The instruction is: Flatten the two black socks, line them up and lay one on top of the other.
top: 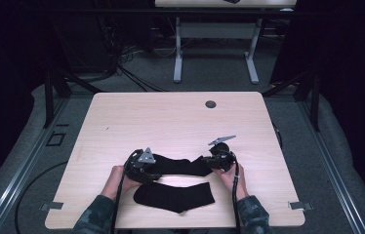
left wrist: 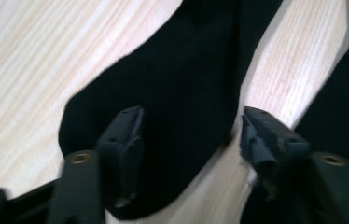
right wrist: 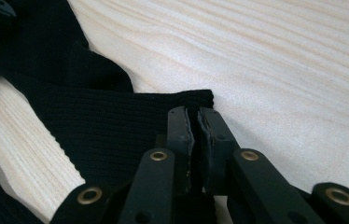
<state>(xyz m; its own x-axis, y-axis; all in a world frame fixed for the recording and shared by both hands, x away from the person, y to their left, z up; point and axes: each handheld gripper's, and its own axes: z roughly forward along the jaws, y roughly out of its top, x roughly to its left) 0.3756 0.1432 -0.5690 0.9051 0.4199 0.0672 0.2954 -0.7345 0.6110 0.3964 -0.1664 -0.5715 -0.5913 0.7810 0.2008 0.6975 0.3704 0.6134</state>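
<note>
Jaws — left gripper (left wrist: 189, 135) spread, right gripper (right wrist: 197, 135) closed

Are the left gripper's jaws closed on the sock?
No, the left gripper stands open, its jaws spread apart over the toe of the far sock.

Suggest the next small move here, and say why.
Probably shut the left gripper on the farther black sock. Its jaws stand open around the sock's rounded end, while the right gripper looks already shut on the other end; the nearer sock lies apart.
</note>
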